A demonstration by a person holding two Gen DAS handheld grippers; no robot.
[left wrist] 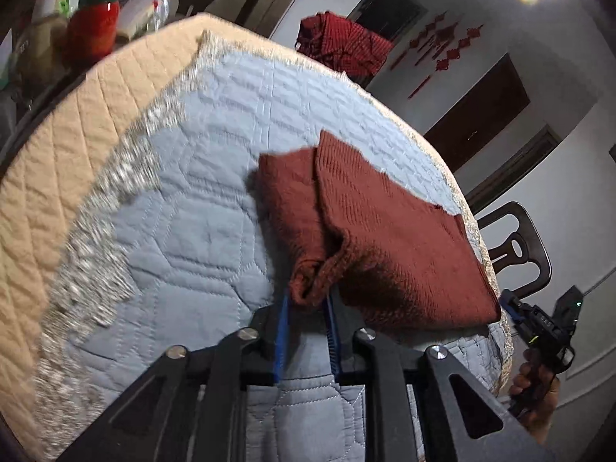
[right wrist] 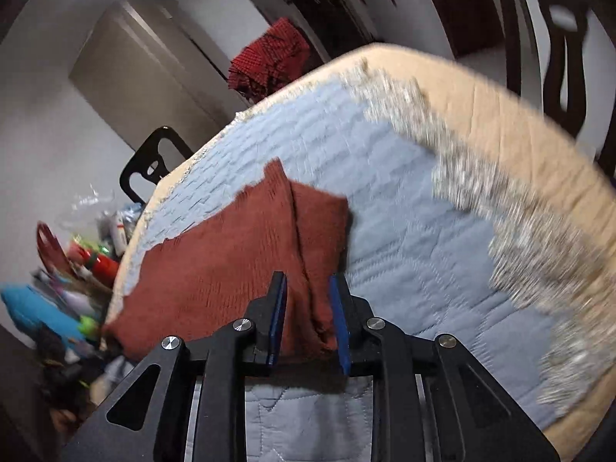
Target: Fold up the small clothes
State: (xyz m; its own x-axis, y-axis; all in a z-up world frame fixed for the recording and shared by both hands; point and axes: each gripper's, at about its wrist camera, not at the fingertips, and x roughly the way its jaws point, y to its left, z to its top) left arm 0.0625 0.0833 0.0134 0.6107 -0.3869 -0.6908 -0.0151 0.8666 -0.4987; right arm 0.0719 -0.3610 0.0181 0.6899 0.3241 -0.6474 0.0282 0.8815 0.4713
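a blue quilt point(left wrist: 215, 177) covers a beige table point(left wrist: 57, 146). red checked cloth point(left wrist: 346, 44) lies beyond. a dark chair point(left wrist: 516, 246) stands beside.

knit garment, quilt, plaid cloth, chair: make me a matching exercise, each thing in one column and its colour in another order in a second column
Things:
1. knit garment
2. quilt
3. plaid cloth
4. chair

Colours:
A. light blue
B. dark brown, nearly black
C. rust red
D. red with dark checks

Pairs: 1-C, 2-A, 3-D, 4-B

left wrist: close, angled down | right wrist: same | shared: quilt point(left wrist: 200, 200)
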